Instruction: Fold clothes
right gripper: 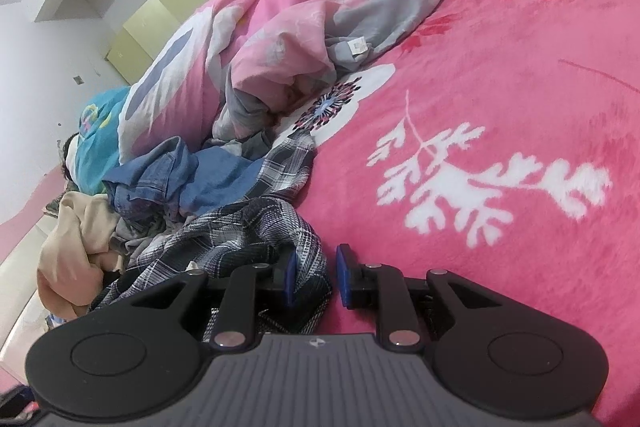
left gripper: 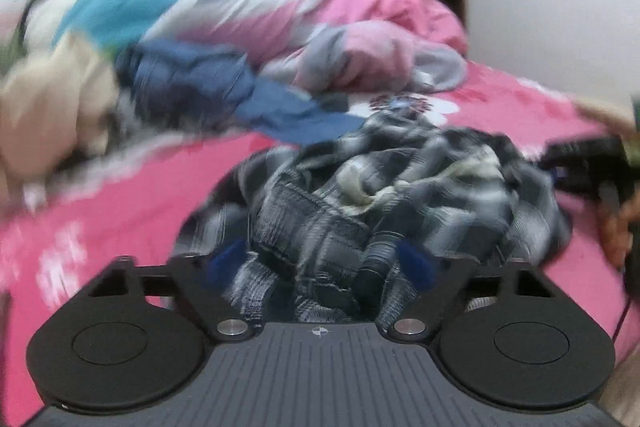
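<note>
A crumpled black-and-white plaid shirt (left gripper: 380,195) lies on the pink floral blanket (left gripper: 120,211). In the blurred left wrist view my left gripper (left gripper: 320,263) is low over the shirt. Its blue pads stand wide apart, with bunched plaid cloth lying loose between them. In the right wrist view the same shirt (right gripper: 248,231) spreads to the left. My right gripper (right gripper: 317,277) is narrowed on a fold at the shirt's right edge, which runs between its blue pads and under the tool.
A denim garment (right gripper: 160,179), a beige garment (right gripper: 72,239) and a teal cloth (right gripper: 96,131) are heaped at the left. Behind them lies a rumpled pink and grey quilt (right gripper: 304,7). Open blanket (right gripper: 500,87) stretches to the right. A person's hand (left gripper: 618,227) shows at the right edge.
</note>
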